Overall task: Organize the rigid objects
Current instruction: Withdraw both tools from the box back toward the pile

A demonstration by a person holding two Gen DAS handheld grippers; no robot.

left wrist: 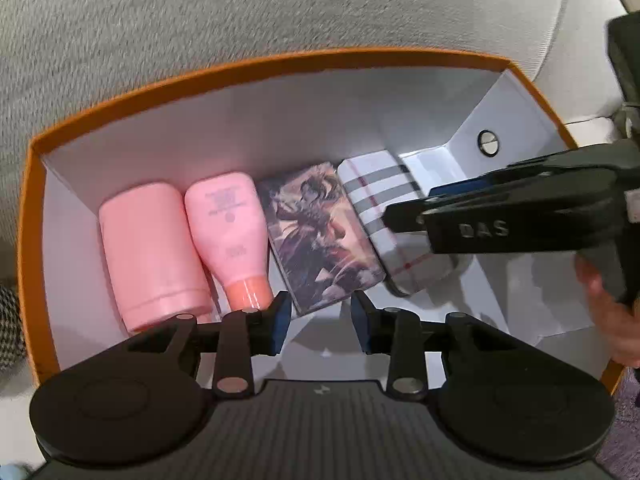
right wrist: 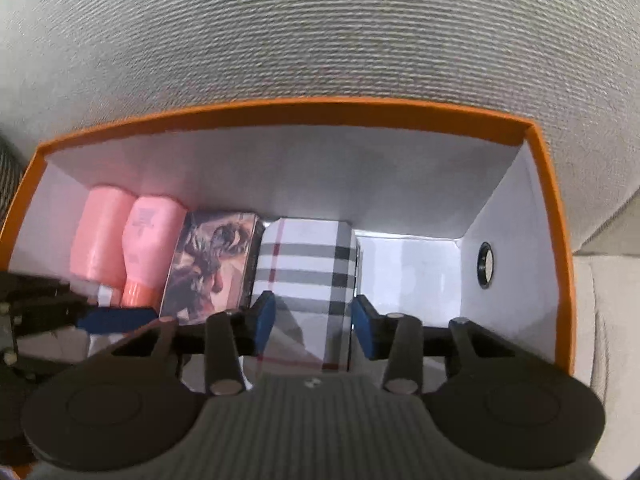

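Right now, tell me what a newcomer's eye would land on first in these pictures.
The orange-rimmed box with its white inside stands out against the grey cushion. Along its floor lies a tidy row: two pink bottles at the left, then a picture-printed box, then a plaid box. The right gripper hangs with open jaws either side of the plaid box; the left gripper is open near the picture-printed box.

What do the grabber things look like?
Both are black plastic. The left gripper and right gripper each have two fingers with blue pads, silver pivot pins, two round black discs and a ribbed grey body. Raised letters "DAS" mark the right one's side. A bare hand holds it.
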